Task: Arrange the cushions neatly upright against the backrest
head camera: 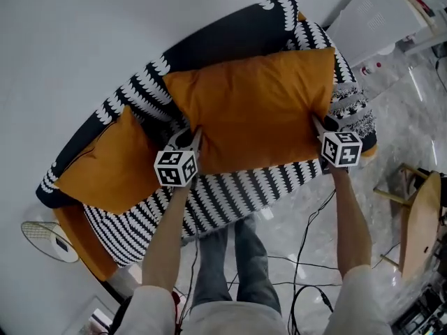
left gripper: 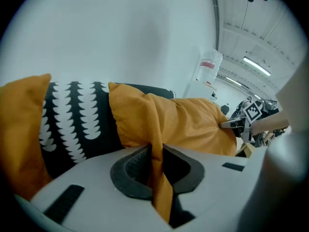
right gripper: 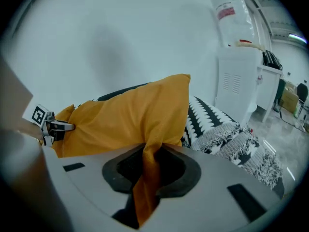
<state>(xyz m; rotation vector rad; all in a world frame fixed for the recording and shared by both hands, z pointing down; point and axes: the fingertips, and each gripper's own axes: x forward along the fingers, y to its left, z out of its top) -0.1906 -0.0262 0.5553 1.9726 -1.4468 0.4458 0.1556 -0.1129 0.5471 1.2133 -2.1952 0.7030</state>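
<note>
Large orange cushion [head camera: 251, 110] lies across the middle and right of the black-and-white sofa [head camera: 230, 187]. Its far edge is at the backrest, its near edge toward me. I hold it at 2 points on that near edge.

Left gripper [head camera: 190, 137]: jaws closed tight on a fold of the cushion's orange fabric at its near left corner. The fabric runs down between the pads.
Right gripper [head camera: 316, 123]: the same on the near right corner, with a pinch of orange cloth clamped between the jaws. Each gripper view shows the other gripper on the far side of the cushion.

2nd orange cushion [head camera: 105, 166] sits at the sofa's left end, tilted into the corner, just beside my left gripper and apart from the big one.

Writing: a white cylinder with a red-and-white label [right gripper: 231, 8] stands by the wall. The print is too small to read. The marker cubes carry square black-and-white codes only.

Around: a white cabinet [head camera: 377, 12] past the sofa's right end. A wooden stool [head camera: 419, 215] on the marble floor at right. A round wire fan [head camera: 45, 239] at lower left. Black cables [head camera: 300, 257] on the floor by my legs. Nothing lies between the cushion and the backrest.
</note>
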